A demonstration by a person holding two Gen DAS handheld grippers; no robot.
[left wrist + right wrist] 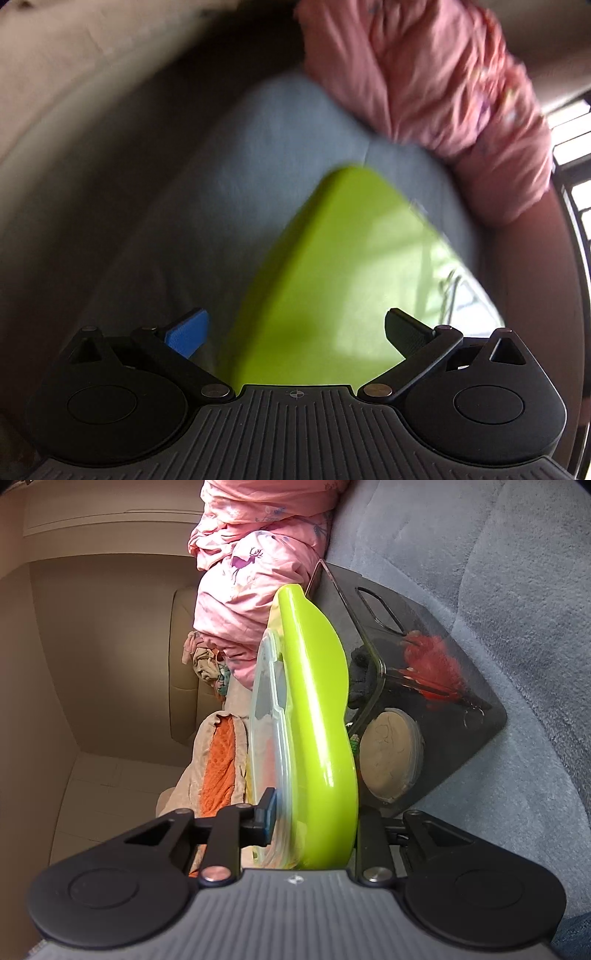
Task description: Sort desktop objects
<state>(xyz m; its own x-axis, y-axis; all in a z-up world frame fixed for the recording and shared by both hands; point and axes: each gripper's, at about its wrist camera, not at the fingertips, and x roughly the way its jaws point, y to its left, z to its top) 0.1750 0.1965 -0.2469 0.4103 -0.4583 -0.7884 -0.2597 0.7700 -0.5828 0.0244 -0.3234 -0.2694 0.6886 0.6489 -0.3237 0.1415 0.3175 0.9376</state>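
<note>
Right wrist view: a grey-blue plush bed cover (517,590) fills the right side, a beige wall the left. Pink bedding (251,572) with a printed deer lies bunched at top centre; below it, an orange and beige towel (221,760) lies crumpled. A dark translucent storage box (443,657) rests on the bed cover, with something red (432,664), a dark item and a round tan disc (391,753) visible through its walls. In front of it stands a lime-green lid (317,709) on a clear shallow container (266,701), held on edge. The right tool (314,830) pinches this container near its lower end: the blue-padded finger presses the clear side, the other finger sits behind the green side. Left wrist view, blurred: same grey-blue bed cover (258,147), the pink bedding (424,85) at upper right, a person's bare forearm (535,277) along the right edge. The green lid (332,266) runs up the centre from between the fingers. The left tool (295,332) is spread wide, its blue pad (188,332) and black pad (406,334) both apart from the lid, gripping nothing.
</note>
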